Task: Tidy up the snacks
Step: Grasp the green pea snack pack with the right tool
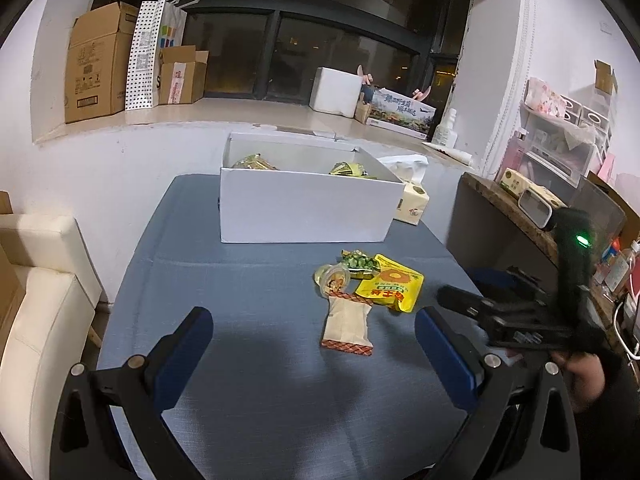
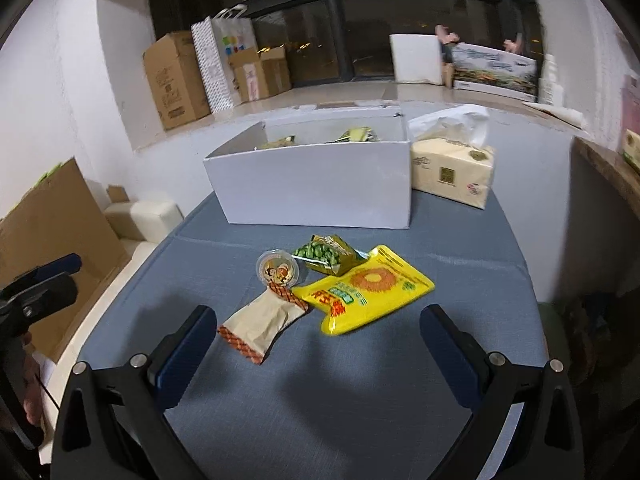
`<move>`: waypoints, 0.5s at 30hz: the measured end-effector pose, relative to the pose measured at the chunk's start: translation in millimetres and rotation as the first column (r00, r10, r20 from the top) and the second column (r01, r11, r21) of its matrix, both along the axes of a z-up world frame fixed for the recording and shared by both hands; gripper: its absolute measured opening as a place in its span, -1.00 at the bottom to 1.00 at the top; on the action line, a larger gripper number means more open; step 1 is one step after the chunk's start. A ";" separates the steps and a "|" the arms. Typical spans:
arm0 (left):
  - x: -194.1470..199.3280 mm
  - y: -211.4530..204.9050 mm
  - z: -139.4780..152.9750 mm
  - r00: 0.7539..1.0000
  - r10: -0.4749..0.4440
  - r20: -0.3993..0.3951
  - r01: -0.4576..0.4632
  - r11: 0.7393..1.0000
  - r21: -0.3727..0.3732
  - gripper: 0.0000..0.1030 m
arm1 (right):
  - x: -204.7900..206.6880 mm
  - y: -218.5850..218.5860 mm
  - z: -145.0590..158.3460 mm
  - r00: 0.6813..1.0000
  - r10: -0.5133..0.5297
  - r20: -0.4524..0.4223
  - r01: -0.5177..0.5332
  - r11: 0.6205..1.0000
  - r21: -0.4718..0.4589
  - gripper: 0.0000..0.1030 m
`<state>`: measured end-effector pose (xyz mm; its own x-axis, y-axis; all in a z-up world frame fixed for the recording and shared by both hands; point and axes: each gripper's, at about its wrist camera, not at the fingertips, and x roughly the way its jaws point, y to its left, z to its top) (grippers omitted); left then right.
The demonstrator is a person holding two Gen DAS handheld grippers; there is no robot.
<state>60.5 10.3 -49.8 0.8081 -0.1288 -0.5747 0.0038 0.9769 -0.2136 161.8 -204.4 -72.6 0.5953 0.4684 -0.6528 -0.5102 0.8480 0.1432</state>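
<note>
Four snacks lie together on the blue table (image 1: 248, 360) (image 2: 360, 400): a beige packet (image 1: 347, 325) (image 2: 262, 322), a yellow bag (image 1: 391, 287) (image 2: 366, 290), a green pea packet (image 1: 359, 263) (image 2: 328, 258) and a small round cup (image 1: 332, 279) (image 2: 279, 271). A white box (image 1: 304, 208) (image 2: 320, 188) at the far side holds some packets. My left gripper (image 1: 314, 328) is open and empty, short of the beige packet. My right gripper (image 2: 316, 324) is open and empty, just short of the beige packet and yellow bag. The right gripper's body also shows in the left wrist view (image 1: 520, 320).
A tissue pack (image 1: 412, 200) (image 2: 454, 174) stands right of the white box. A cream sofa (image 1: 36, 312) is left of the table. A dark side counter (image 1: 504, 216) stands right. Cardboard boxes (image 1: 100, 64) and a white foam box (image 1: 335, 90) sit on the window ledge.
</note>
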 end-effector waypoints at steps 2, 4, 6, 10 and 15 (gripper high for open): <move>-0.5 -1.7 -0.3 1.000 -0.006 0.000 0.006 1.000 0.003 1.00 | 13.7 6.7 -2.9 1.000 0.003 -0.001 -0.003 1.000 -0.030 1.00; -0.1 -3.4 -1.2 1.000 -0.009 -0.002 0.009 1.000 0.011 1.00 | 34.0 16.6 -9.0 1.000 0.016 -0.016 -0.017 0.998 -0.068 1.00; 0.5 -4.4 -2.4 1.000 -0.010 -0.005 0.010 1.000 0.013 1.00 | 51.4 27.0 -16.1 0.999 0.038 -0.034 -0.042 0.994 -0.106 1.00; 1.2 -5.9 -5.8 1.000 -0.012 -0.014 0.012 1.000 0.007 1.00 | 85.3 50.2 -34.2 0.995 0.082 -0.064 -0.092 0.979 -0.183 1.00; 2.3 -7.1 -9.6 1.000 -0.010 -0.028 0.010 1.000 0.005 1.00 | 114.8 66.6 -56.1 0.988 0.084 -0.130 -0.109 0.974 -0.200 1.00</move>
<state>62.8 3.2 -59.4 0.7904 -0.1339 -0.5977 0.0076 0.9779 -0.2090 276.5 -137.8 -128.7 0.4653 0.3681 -0.8050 -0.5811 0.8131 0.0359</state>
